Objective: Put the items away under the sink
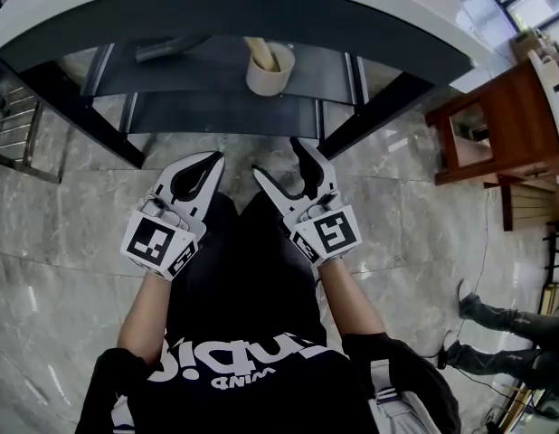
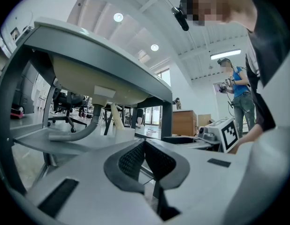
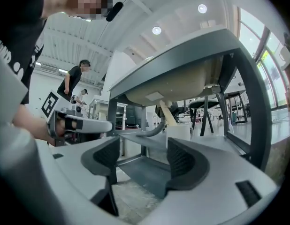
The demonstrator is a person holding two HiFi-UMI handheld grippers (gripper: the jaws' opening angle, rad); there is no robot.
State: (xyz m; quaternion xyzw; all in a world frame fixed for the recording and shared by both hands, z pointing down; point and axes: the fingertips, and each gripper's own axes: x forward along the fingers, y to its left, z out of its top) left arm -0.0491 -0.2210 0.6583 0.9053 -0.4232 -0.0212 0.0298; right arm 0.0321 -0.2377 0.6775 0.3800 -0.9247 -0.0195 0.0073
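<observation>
A polished floor [image 1: 62, 242] of grey, veined stone slabs with glossy highlights is seen across the head view. At 12 o'clock a sink [image 1: 216, 12] is carried on a dark metal frame. It has a smooth, curved white top and a dark grey apron, and the cream underside of the basin [image 3: 182, 86] is shown in the right gripper view. Two flat, dark grey shelves are set beneath it, the upper shelf [image 1: 198, 72] lying behind the lower shelf [image 1: 225, 114]. A bent grey drain pipe [image 1: 166, 48] is seen over the upper shelf toward 11 o'clock. A pale, round cup [image 1: 267, 75] stands upright on the upper shelf at 12 o'clock, and a beige stick [image 1: 260, 52] is leaned inside it. Reddish-brown wooden furniture [image 1: 506, 116] is placed at 3 o'clock, and another person's legs [image 1: 515, 333] are seen at 4 o'clock. A high white ceiling with round lights is shown in both gripper views.

The left gripper [image 1: 216, 158], white with dark ribbed pads, is held level in front of the lower shelf, its jaws together with nothing caught in them. The right gripper [image 1: 278, 159] is held just beside it, its jaws spread apart and empty. Both are held well apart from the cup.
</observation>
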